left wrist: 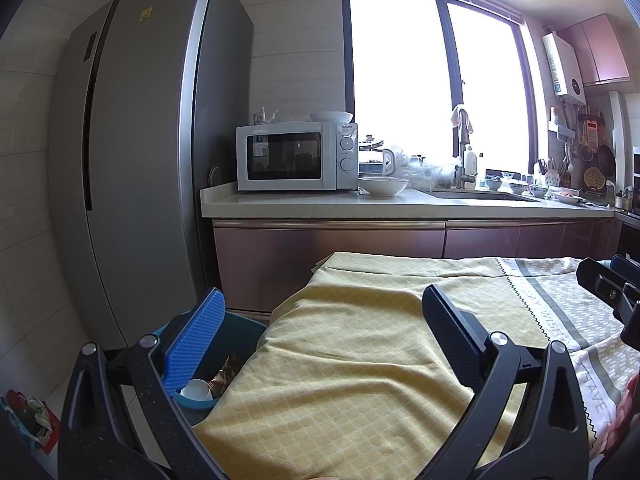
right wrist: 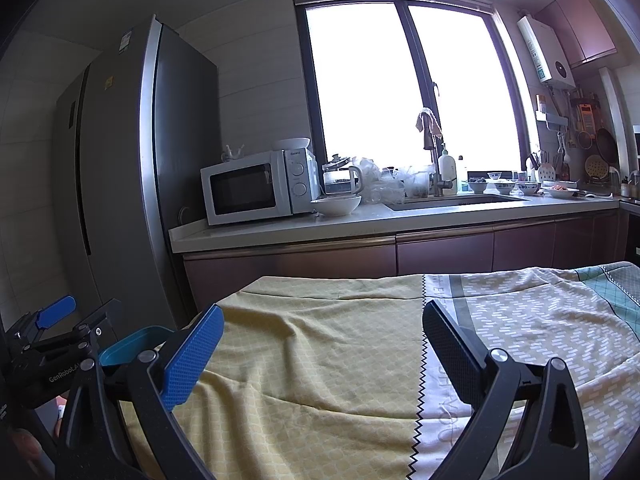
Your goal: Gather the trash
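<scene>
Broadly, a tall grey refrigerator (left wrist: 132,160) and a cluttered kitchen counter (left wrist: 320,206) fill the background, well apart from the work. Nearer, a yellow patterned tablecloth (left wrist: 360,360) covers the table, which shows no litter, so the collecting looks close to done. Just beside the table's left edge stands a blue bin (left wrist: 236,332), low enough for trash to drop in; inside lie a white cup (left wrist: 196,390) and a brown wrapper (left wrist: 226,372). Both claws hover over the cloth: the left gripper (left wrist: 320,312) and the right gripper (right wrist: 322,330) are spread wide, holding nothing.
</scene>
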Tool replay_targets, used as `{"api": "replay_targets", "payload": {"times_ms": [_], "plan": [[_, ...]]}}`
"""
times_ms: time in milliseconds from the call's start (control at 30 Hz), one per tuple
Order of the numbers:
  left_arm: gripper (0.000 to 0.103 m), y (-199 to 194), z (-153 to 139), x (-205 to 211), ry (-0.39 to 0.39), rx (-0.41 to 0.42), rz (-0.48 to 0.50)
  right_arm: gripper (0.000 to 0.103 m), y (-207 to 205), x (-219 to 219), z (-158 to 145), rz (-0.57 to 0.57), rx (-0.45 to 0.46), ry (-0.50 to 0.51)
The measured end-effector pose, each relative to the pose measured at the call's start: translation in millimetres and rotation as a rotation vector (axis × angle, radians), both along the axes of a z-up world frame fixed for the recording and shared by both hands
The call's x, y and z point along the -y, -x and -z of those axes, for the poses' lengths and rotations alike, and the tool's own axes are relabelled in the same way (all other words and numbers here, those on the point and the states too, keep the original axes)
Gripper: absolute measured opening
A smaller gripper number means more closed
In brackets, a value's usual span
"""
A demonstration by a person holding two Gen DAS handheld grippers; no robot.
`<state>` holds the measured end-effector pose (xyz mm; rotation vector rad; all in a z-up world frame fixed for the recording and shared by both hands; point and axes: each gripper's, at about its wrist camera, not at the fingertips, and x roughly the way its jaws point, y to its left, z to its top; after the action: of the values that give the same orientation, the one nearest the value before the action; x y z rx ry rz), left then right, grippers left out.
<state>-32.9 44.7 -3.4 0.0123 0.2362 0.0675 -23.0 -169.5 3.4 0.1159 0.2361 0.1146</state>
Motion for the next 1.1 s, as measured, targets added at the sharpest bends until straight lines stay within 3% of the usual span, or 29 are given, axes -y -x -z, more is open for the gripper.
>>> {"api": "replay_targets", "payload": {"times_ms": [1100], "plan": [[0.097,-3.8,-1.9,4.3,-0.004,-0.002,0.008,0.096,1.5,0.4,1.0,0.015,0.000,-0.013]]}}
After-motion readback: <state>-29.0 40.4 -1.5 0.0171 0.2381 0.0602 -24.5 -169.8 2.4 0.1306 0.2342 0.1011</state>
